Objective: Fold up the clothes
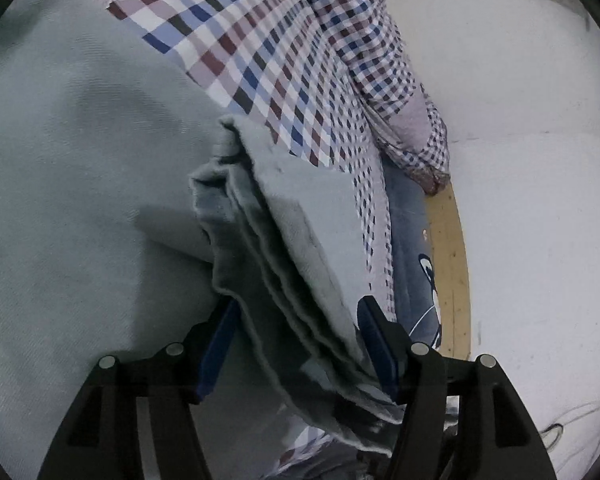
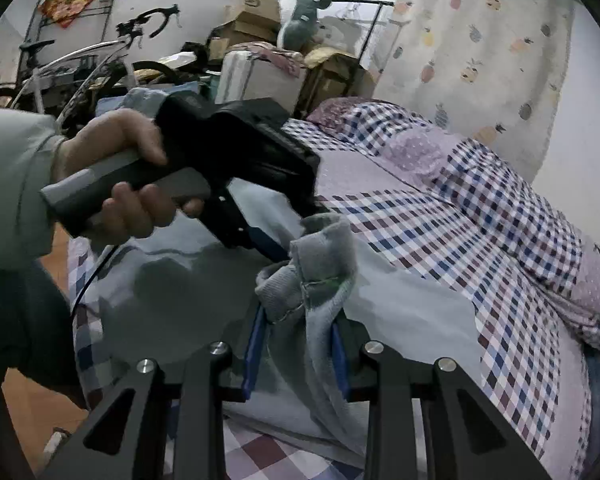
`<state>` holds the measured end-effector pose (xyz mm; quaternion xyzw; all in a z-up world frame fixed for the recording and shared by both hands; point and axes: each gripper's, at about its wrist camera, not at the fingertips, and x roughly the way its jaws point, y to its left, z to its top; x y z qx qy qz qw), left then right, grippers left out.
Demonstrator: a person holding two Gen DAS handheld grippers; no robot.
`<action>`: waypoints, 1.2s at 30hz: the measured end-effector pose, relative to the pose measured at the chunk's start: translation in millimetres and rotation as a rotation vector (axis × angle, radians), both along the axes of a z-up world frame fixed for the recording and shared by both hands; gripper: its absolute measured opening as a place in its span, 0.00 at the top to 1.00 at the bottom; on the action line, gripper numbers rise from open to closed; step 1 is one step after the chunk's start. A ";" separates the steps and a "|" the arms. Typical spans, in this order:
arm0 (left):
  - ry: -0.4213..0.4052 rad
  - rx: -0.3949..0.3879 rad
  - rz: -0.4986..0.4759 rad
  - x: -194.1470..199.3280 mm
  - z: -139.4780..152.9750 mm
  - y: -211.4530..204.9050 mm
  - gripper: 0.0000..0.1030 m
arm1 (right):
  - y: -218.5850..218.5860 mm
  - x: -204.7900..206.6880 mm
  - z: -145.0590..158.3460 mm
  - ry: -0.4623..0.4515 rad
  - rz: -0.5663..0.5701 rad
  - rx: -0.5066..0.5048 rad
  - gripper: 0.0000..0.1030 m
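The pale grey-green soft woven garment [image 1: 80, 184] lies spread on the checked red, blue and white bedsheet [image 1: 260, 60]. Looks light and floppy, bunches easily, so I'd grab it at hems or corners, not mid-panel. The left gripper [image 1: 296, 344] has its blue pads standing wide around a stacked fold of layered edges, seemingly not pinching. The right gripper [image 2: 296, 344], near the sheet's front edge, is narrow and clamped on a bunched corner with a seam. No readable labels or writing on the cloth
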<state>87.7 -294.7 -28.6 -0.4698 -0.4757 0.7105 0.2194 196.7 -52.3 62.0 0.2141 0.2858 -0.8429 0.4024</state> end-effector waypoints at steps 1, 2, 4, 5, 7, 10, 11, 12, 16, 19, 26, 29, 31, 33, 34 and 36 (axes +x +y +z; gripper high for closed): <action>0.008 0.010 -0.002 0.1 -0.5 -0.5 0.36 | -1.4 3.9 -1.7 0.009 0.018 0.012 0.69; 0.015 0.028 -0.004 -0.5 -0.8 0.2 0.36 | -2.8 8.1 -4.1 0.025 0.023 0.029 0.69; 0.020 0.056 -0.005 0.1 -2.2 2.0 0.53 | -6.0 10.6 -8.8 0.047 0.021 0.051 0.66; 0.009 0.053 -0.001 -0.1 -3.4 3.1 0.78 | -7.2 12.4 -11.6 0.060 0.017 0.059 0.64; -0.011 0.055 0.009 -1.2 -6.1 4.8 0.86 | -10.6 16.1 -18.0 0.100 0.008 0.088 0.51; -0.025 0.124 0.029 0.3 -10.5 1.0 0.89 | -18.4 26.7 -29.9 0.211 -0.020 0.140 0.35; -0.031 0.142 0.036 0.6 -12.8 -0.5 0.90 | -21.4 30.6 -34.2 0.245 -0.026 0.156 0.32; -0.041 0.160 0.044 1.0 -15.7 -1.9 0.91 | -24.9 34.8 -38.8 0.267 -0.022 0.168 0.31; -0.075 0.239 0.073 0.7 -26.1 -3.5 0.92 | -41.4 53.2 -65.3 0.422 -0.011 0.238 0.28; -0.094 0.263 0.081 -0.8 -31.3 -1.9 0.92 | -54.6 56.3 -88.0 0.535 -0.028 0.298 0.27; -0.037 0.240 0.053 -9.0 -23.1 6.0 0.91 | -60.8 24.9 -77.3 0.492 -0.111 0.257 0.70; 0.005 0.220 0.048 -11.8 -20.1 1.0 0.83 | -52.7 19.6 -61.3 0.458 -0.123 0.203 0.72; 0.022 0.218 0.075 -12.4 -21.4 -3.0 0.61 | -43.2 10.7 -45.9 0.400 -0.151 0.137 0.74; 0.038 0.215 0.123 -12.5 -22.9 -9.1 0.25 | -32.2 0.4 -28.7 0.324 -0.186 0.055 0.75; 0.040 0.208 0.146 -13.2 -23.8 -13.3 0.25 | -26.7 -4.7 -20.2 0.287 -0.203 0.015 0.75; 0.026 0.200 0.143 -14.3 -24.9 -13.2 0.25 | -16.4 -13.3 -8.9 0.249 -0.231 -0.037 0.75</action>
